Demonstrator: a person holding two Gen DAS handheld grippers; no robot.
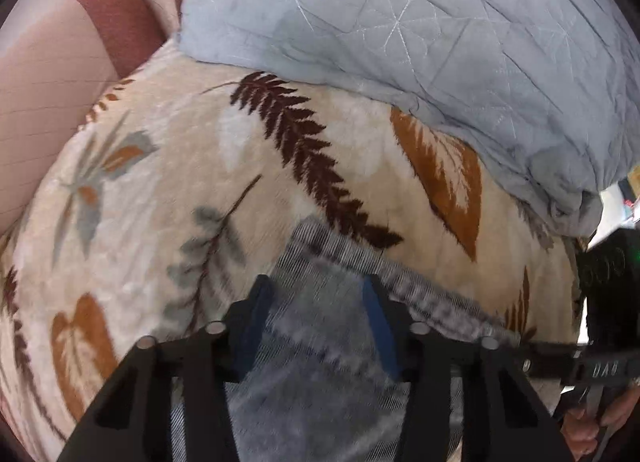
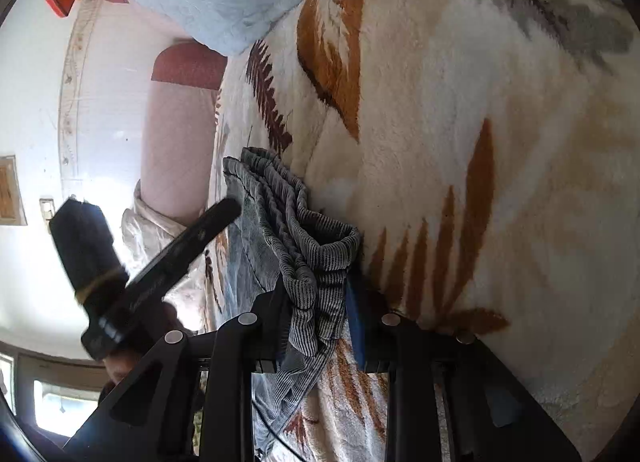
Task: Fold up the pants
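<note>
Grey-blue striped pants (image 1: 320, 342) lie on a cream blanket (image 1: 192, 166) with leaf prints. In the left wrist view my left gripper (image 1: 316, 286) points down over the pants near their hemmed edge. Its fingers stand apart and astride flat fabric, and the pads do not press on it. In the right wrist view my right gripper (image 2: 316, 294) is shut on a bunched, layered band of the pants (image 2: 304, 230), which stands up in folds beyond the fingers. The left gripper (image 2: 160, 262) shows blurred at the left of that view, held in a hand.
A grey-blue quilt (image 1: 400, 30) is heaped along the far side of the blanket. A pink and red-brown padded bed end (image 1: 60, 102) lies beyond the blanket's edge. A hand holds the other gripper's handle at the lower right (image 1: 592, 422). An orange box (image 2: 58, 2) sits by the white wall.
</note>
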